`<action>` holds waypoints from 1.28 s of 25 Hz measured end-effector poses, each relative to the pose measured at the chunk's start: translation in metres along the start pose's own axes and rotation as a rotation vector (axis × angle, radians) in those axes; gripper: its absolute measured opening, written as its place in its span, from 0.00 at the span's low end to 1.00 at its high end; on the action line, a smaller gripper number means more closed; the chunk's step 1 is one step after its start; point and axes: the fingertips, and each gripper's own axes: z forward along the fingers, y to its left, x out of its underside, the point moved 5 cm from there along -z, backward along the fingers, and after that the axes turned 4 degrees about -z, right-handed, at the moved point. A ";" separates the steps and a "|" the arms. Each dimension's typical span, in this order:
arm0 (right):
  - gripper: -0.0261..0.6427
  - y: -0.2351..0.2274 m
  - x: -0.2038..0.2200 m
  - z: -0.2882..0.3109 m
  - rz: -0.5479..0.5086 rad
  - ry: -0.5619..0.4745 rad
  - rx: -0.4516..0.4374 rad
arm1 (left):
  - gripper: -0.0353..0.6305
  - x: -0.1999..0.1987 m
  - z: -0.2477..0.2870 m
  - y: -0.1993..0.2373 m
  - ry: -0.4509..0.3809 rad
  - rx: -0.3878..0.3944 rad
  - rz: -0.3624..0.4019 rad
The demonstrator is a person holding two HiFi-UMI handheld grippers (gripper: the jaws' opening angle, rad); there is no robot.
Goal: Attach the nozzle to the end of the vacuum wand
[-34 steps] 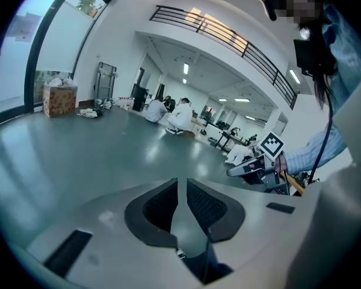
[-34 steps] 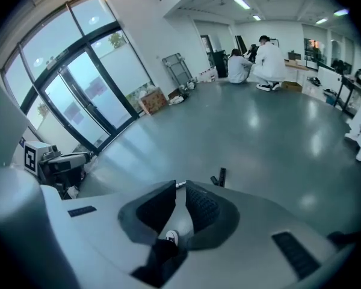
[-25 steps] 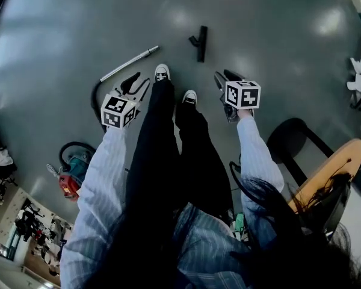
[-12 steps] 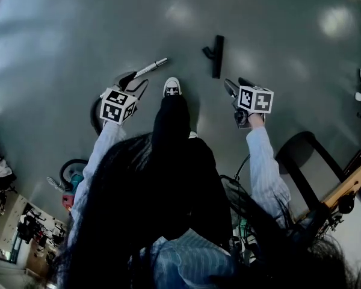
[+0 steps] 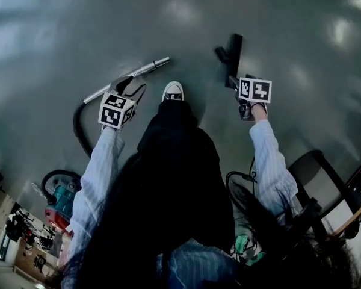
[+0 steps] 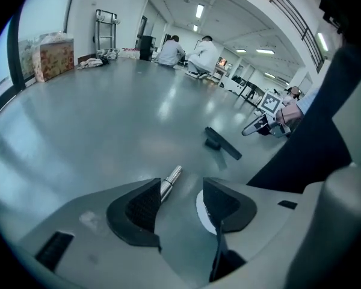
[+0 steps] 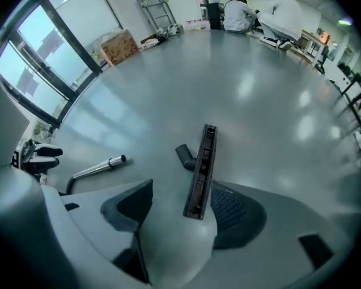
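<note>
Between the right gripper's (image 7: pixel 183 205) jaws, which have just been opening wide, lies the nozzle (image 7: pixel 201 167), unpinched on the floor (image 7: pixel 259 101). The left gripper's (image 6: pixel 180 205) jaws, also just opening and empty, line up behind the wand (image 6: pixel 170 180). One piece per hand, I'd judge.

Left gripper (image 5: pixel 130 87) is near a silver vacuum wand (image 5: pixel 132 73) on the grey floor (image 5: pixel 78 23). Right gripper (image 5: pixel 233 84) is just beside the black nozzle (image 5: pixel 233 52). Both grippers' jaws have just been opening.

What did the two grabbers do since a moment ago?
Both sank toward the floor, their jaws just opening: left gripper by the wand, right gripper with the nozzle showing between its jaws. Nothing is gripped. Wand and nozzle still lie apart.
</note>
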 end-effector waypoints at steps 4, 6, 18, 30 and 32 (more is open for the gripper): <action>0.47 -0.022 -0.006 0.064 -0.021 -0.035 0.095 | 0.39 0.026 0.052 0.028 0.037 -0.018 0.112; 0.47 -0.031 -0.009 0.090 -0.066 -0.042 0.128 | 0.42 0.033 0.077 0.039 0.050 -0.021 0.175; 0.47 -0.046 0.016 0.151 -0.349 -0.027 0.192 | 0.44 0.081 0.159 0.062 0.183 -0.073 0.496; 0.43 -0.026 -0.018 0.160 -0.609 -0.119 0.118 | 0.41 0.084 0.179 0.080 0.249 -0.066 0.401; 0.43 -0.005 -0.034 0.160 -0.684 -0.173 0.087 | 0.40 0.083 0.176 0.080 0.253 -0.056 0.397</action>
